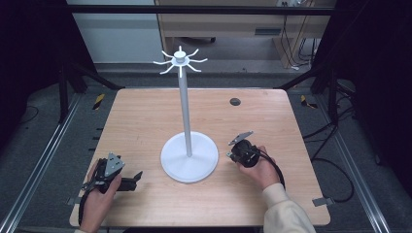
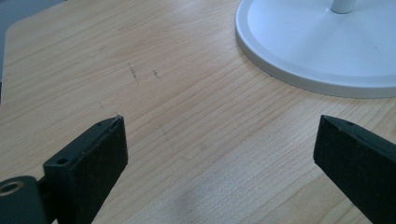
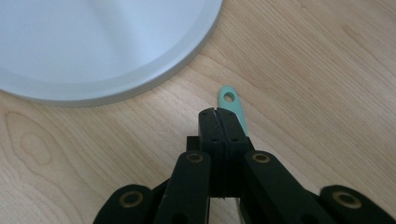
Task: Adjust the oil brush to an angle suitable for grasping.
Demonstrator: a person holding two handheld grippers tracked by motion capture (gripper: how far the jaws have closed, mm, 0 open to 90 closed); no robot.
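A white stand rises from mid-table on a round base, with a thin pole and a crown of curved hooks at the top. My left gripper lies at the front left, held by a hand and pointing right toward the base. Its jaws stand wide open over bare wood, with the base rim ahead. My right gripper sits just right of the base, jaws shut together. A teal handle end with a hole pokes out from under the right jaw, flat on the wood; no grip on it shows.
The wooden table has a small dark round cap at the back right. Metal rails, cables and dark frame posts line the floor on both sides. A pale desk stands behind the table.
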